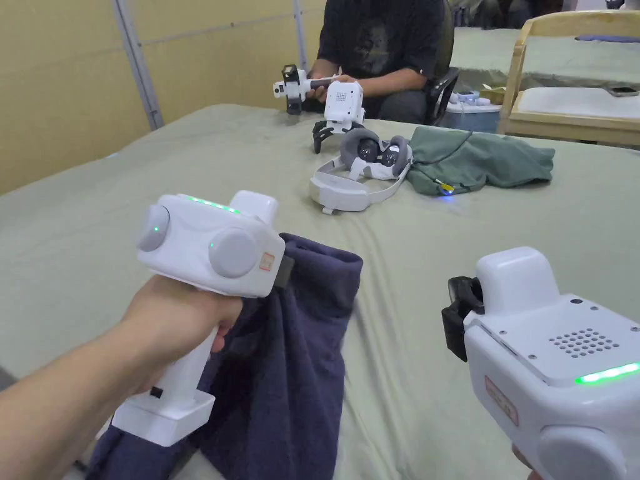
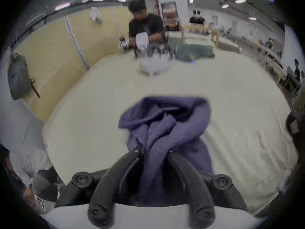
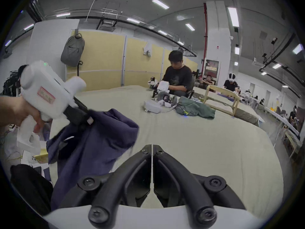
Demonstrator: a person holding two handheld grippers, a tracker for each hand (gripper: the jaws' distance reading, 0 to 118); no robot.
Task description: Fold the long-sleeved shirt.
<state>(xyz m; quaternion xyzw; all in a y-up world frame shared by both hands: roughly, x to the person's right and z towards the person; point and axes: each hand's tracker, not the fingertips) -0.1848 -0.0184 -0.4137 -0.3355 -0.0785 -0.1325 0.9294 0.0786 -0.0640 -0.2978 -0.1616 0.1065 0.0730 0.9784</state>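
Shirt (image 1: 294, 350), dark blue-purple, hangs bunched from the left gripper (image 2: 154, 150) above the near edge of the table (image 1: 437, 300). In the left gripper view both jaws press on a gathered fold of the cloth, which runs down between them; more fabric loops out past the tips. In the head view the left hand (image 1: 169, 325) holds that gripper's white handle raised, and the cloth drapes downward from it toward the table's near edge.

Right gripper (image 3: 152, 147) held clear of the shirt, to its right, over bare table cover. Its jaws are together, tips meeting, nothing between them.

Farther across the table: white headset (image 1: 356, 175) lying flat, green garment (image 1: 487, 159) crumpled just beside it on the right. Seated person (image 1: 381, 44) at the far edge handles another white gripper device (image 1: 340, 103). Grey backpack (image 3: 72, 50) hangs on the yellow partition wall (image 1: 62, 81).
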